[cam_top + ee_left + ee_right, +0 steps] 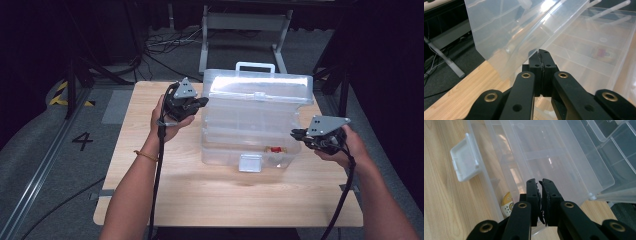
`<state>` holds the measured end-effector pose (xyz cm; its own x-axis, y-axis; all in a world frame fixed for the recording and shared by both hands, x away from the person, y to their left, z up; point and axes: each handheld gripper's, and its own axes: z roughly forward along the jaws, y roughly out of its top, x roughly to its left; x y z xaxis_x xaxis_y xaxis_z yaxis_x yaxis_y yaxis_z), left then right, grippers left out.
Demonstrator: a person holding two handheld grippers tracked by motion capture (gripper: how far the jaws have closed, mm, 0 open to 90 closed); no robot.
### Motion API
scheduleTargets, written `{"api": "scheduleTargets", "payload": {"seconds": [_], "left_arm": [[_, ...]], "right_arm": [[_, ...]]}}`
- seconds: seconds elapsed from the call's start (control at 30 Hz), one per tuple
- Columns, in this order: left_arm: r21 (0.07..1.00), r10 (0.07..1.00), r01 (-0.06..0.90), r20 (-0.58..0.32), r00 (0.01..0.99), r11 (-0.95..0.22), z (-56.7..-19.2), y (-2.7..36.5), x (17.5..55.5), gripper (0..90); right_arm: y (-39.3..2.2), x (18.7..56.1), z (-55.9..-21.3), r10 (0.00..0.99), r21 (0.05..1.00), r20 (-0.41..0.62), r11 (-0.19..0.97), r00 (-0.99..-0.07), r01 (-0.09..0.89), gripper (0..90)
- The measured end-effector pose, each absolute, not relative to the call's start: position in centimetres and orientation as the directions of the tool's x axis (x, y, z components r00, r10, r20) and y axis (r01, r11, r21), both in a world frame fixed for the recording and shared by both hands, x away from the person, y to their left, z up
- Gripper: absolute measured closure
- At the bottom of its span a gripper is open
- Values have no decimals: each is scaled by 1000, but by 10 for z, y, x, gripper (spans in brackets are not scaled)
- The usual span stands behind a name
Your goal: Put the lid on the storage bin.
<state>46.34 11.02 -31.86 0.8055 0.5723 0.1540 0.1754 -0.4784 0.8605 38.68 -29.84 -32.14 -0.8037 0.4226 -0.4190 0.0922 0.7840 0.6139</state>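
Flanking clear plastic box point(250, 120) on counter point(165, 190): left gripper point(202, 102) pinching its lid edge, right gripper point(295, 133) fingers pressed together.

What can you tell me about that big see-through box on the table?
The clear plastic box stands on the wooden table, towards its far side. It looks like thin, glossy plastic with stacked tiers and divided compartments. A white carry handle rises on top and a white latch hangs at the front. Its lid or top tier is raised and tilted. A small red and yellow item lies in the bottom. The left tongs are shut at its left side, the right tongs shut at its right.
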Motion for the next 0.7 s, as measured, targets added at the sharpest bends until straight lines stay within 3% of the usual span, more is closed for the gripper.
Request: {"api": "scheduleTargets", "payload": {"seconds": [0.7], "left_arm": [[800,525,173,199,827,-575,-344,108,436,900]], "right_arm": [[-332,376,-345,521,662,-370,729,-769,175,826]]}}
